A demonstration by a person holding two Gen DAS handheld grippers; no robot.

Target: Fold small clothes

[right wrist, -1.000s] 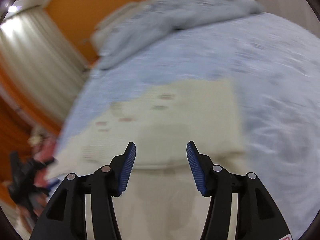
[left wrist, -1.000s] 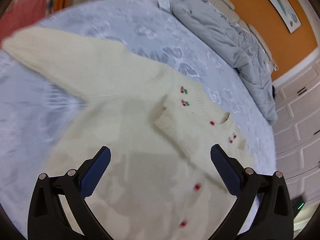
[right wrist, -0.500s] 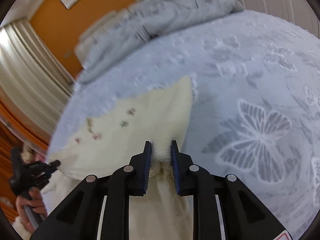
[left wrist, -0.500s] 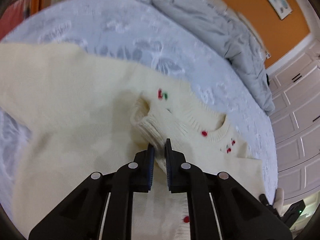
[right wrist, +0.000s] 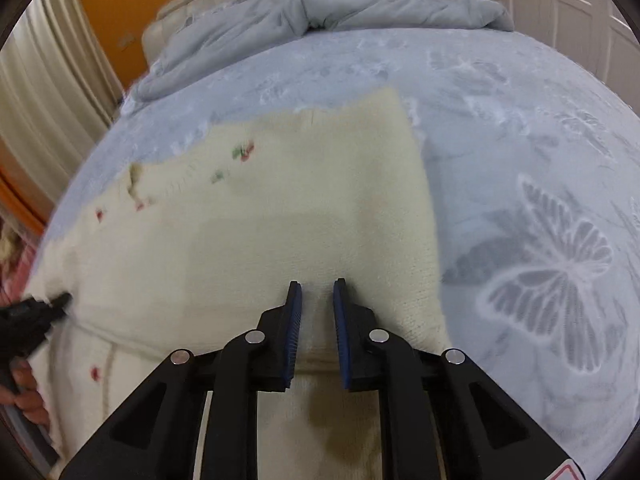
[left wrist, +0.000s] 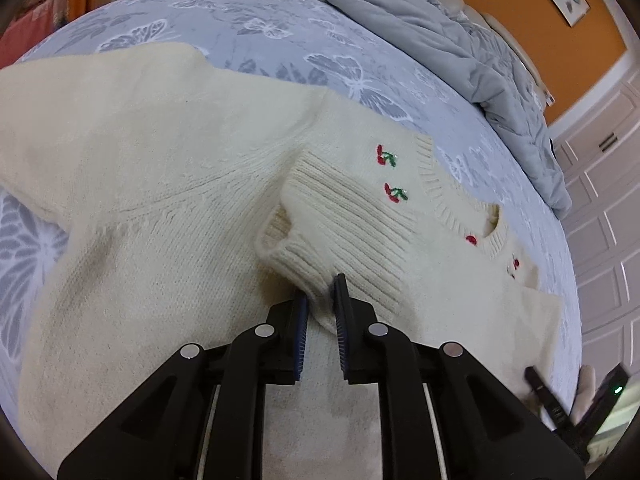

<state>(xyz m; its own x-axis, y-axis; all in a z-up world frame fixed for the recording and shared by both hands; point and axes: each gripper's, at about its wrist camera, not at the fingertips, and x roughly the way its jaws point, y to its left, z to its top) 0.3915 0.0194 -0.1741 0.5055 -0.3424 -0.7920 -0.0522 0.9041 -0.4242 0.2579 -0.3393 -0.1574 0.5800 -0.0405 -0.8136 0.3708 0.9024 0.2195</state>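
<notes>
Cardigan [left wrist: 168,208], cream knit with red cherry embroidery and red buttons, lies spread on a bed [left wrist: 280,36] covered in a pale blue butterfly-print sheet. One sleeve is folded across its front, and the left hand-held gripper [left wrist: 320,312] is clamped on that sleeve's ribbed cuff [left wrist: 332,236]. The right hand-held gripper [right wrist: 316,320] pinches a folded edge of the cardigan [right wrist: 280,240] near its side. A grey duvet [right wrist: 320,4] is bunched at the bed's far end.
</notes>
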